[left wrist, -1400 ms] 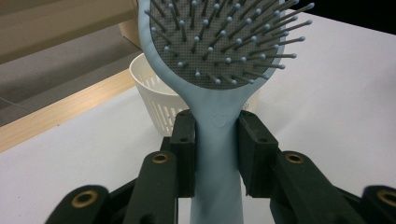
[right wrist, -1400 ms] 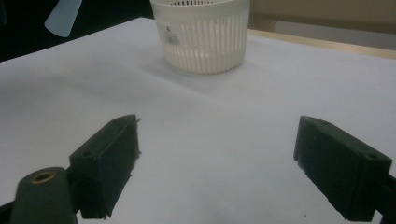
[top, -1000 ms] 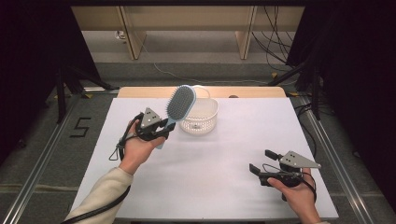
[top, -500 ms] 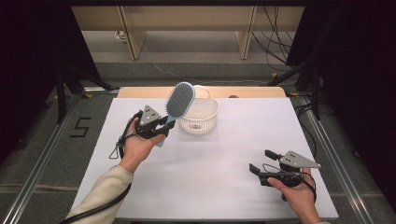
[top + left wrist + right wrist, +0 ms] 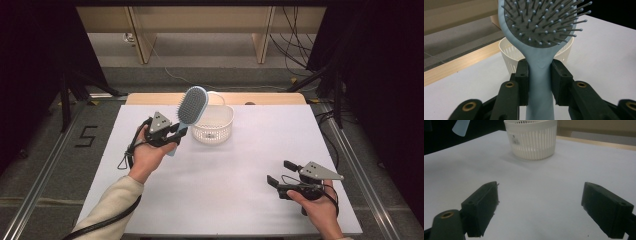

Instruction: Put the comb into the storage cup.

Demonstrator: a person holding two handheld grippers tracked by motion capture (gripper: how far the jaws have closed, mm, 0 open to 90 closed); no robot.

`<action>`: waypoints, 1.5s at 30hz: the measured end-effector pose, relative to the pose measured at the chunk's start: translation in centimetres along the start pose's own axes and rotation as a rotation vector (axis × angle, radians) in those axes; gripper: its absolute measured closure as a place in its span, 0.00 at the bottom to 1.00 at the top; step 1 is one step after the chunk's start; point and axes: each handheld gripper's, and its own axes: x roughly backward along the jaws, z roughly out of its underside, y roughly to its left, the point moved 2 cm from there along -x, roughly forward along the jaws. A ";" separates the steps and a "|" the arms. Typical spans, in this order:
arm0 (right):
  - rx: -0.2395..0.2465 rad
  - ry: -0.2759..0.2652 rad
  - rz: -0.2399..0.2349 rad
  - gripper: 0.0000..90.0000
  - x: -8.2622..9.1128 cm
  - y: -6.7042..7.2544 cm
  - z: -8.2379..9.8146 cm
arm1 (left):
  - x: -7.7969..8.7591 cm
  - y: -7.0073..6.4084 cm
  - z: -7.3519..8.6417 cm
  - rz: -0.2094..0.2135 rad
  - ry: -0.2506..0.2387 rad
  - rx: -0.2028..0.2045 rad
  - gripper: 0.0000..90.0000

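Note:
A light blue hairbrush with a grey bristle pad is held up above the white table by my left gripper, whose jaws are shut on its handle. The brush head tilts toward a white slotted basket just behind it. The basket stands close beyond the jaws in the left gripper view. My right gripper rests low at the table's front right, open and with nothing between its fingers. It points toward the basket.
A wooden strip borders the table's far edge. Metal rails run along both sides, and a floor mark "5" lies to the left. Cables and wooden furniture legs stand beyond the table.

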 end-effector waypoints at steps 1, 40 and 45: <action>0.000 -0.002 0.000 0.17 0.0 0.0 0.0 | 0.0 0.0 0.0 0.002 -0.001 -0.001 0.78; -0.003 -0.012 -0.014 0.16 -0.1 0.1 0.0 | -1.6 0.2 -1.5 0.014 -0.030 0.009 0.78; -0.004 -0.012 -0.012 0.16 -0.1 0.0 0.0 | -1.8 0.2 -1.8 0.015 -0.035 0.008 0.78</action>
